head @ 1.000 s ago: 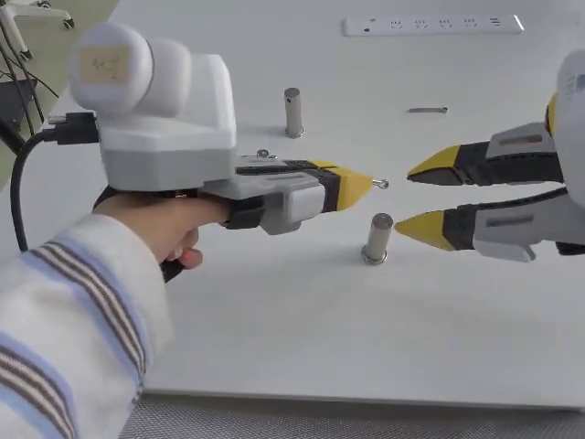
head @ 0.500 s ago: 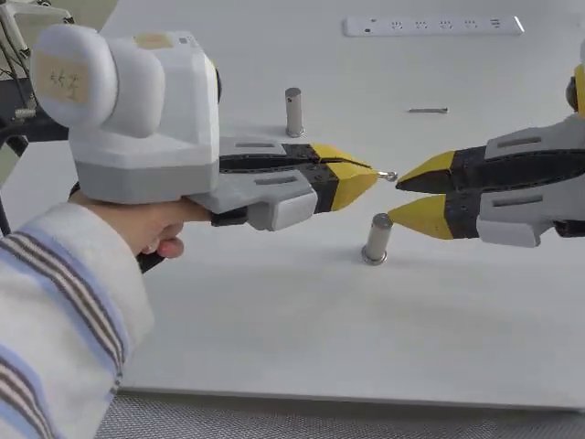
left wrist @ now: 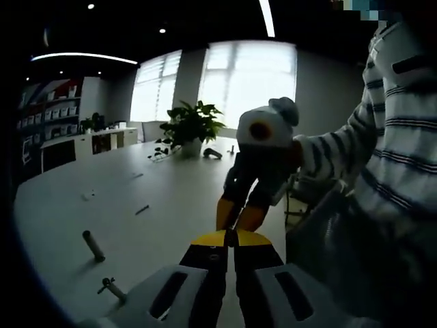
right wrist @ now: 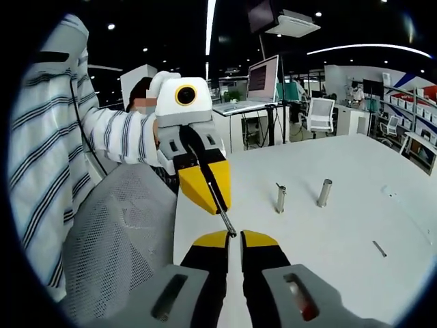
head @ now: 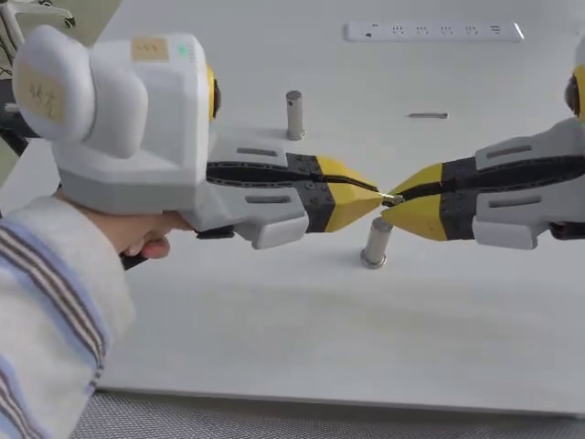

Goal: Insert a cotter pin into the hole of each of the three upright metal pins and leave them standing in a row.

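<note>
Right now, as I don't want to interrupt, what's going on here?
A person holds the left tongs and right tongs tip to tip close to a metal post on the table. The left tongs grip a thin cotter pin, and the right tongs look closed on its free end. Another post stands farther back.

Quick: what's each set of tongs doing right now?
Left tongs: closed, holding the cotter pin.
Right tongs: closed on that pin's free end, as far as the views show.
</note>
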`<state>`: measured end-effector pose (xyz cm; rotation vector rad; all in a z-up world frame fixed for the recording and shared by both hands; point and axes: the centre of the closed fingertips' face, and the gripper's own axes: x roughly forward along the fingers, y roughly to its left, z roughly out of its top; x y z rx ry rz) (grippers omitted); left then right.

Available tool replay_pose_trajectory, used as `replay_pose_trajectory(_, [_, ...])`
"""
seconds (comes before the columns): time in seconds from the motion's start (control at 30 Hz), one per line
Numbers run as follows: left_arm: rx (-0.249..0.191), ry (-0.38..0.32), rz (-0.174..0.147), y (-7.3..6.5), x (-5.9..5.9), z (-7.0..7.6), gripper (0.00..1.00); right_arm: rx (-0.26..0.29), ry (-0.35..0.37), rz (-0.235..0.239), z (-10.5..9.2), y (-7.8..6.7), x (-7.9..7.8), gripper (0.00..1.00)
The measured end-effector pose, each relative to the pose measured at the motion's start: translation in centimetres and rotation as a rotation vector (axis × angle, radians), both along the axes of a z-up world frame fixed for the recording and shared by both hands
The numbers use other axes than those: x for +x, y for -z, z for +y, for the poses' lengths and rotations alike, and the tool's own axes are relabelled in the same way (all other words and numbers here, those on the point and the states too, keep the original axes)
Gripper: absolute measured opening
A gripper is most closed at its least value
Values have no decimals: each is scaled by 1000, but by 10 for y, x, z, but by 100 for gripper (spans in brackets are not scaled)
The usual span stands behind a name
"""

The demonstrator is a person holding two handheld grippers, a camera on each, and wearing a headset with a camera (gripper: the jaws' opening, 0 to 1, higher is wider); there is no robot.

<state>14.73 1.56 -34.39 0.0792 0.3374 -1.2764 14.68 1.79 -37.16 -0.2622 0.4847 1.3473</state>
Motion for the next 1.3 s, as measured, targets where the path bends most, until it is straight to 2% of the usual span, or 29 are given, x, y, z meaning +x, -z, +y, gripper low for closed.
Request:
replay_pose_trajectory(0.3, [26, 41, -5, 3, -5, -1, 0, -14, -37, 3, -1, 1, -7, 0])
replay_pose_trajectory(0.4, [44, 66, -12, 7, -2, 5, 0, -18, -45, 9, -2, 1, -9, 0])
replay_pose_trajectory(0.43, [59, 76, -20, 8, -2, 5, 0, -20, -47, 14, -2, 1, -10, 0])
replay_pose_trajectory(0.53, [82, 96, -23, 11, -5, 3, 0, -29, -57, 15, -4, 2, -11, 0])
replay_pose_trajectory(0.6, [89, 107, -22, 14, -2, 6, 0, -35, -65, 17, -5, 3, -13, 1])
replay_pose_trajectory(0.73, [106, 137, -20, 14, -12, -5, 0, -55, -80, 19, -6, 6, -15, 0])
replay_pose_trajectory(1.0, [118, 178, 2, 17, -22, -12, 0, -82, -110, 30, -8, 11, -23, 0])
replay_pose_trajectory(1.13, [115, 186, 9, 16, -28, -17, 0, -68, -98, 53, -9, 10, -25, 0])
replay_pose_trajectory(1.3, [122, 176, 12, 19, -28, -19, 0, -46, -67, 76, -11, 9, -24, 0])
